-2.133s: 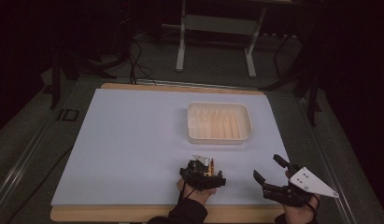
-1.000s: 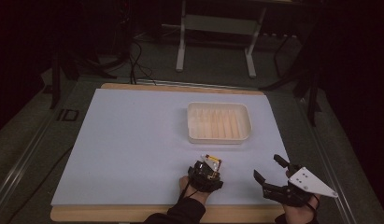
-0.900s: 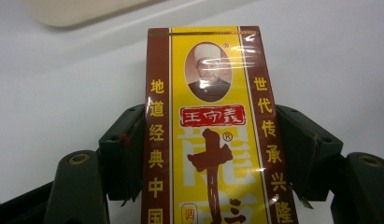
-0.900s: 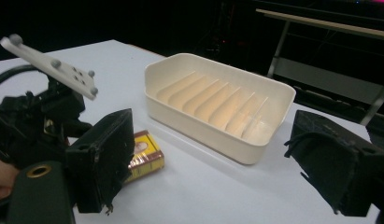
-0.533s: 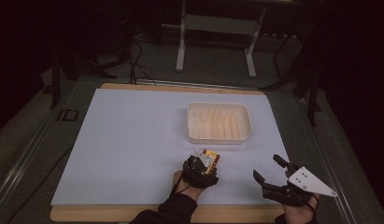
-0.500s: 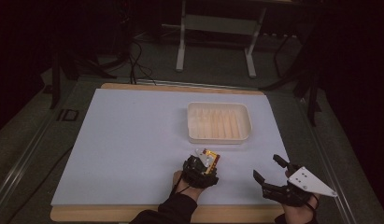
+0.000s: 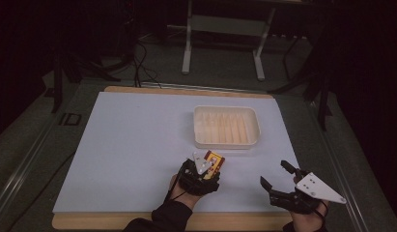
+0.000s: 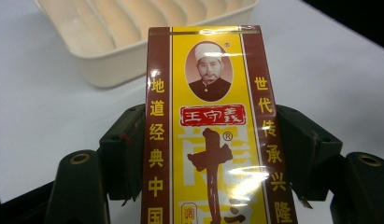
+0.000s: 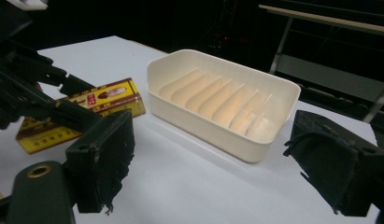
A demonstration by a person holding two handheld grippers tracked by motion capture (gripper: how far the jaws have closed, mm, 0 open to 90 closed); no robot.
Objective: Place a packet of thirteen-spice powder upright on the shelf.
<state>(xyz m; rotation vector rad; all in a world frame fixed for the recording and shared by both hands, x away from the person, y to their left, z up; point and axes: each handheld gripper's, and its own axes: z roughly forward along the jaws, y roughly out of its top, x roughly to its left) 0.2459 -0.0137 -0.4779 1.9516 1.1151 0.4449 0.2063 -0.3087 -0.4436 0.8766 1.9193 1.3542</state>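
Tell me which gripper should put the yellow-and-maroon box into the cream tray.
Left gripper: its jaws already clamp the yellow-and-maroon cardboard box close to the cream ribbed plastic tray. Right gripper is open, empty, off to the side.

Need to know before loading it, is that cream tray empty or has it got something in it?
Empty: the cream tray shows only its bare ribbed floor, and the yellow box is outside it.

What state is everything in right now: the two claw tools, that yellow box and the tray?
Left gripper: shut on the yellow box.
Yellow box: clamped between the jaws, lifted off the table.
Right gripper: open, holding nothing.
Ribbed tray: upright, empty.
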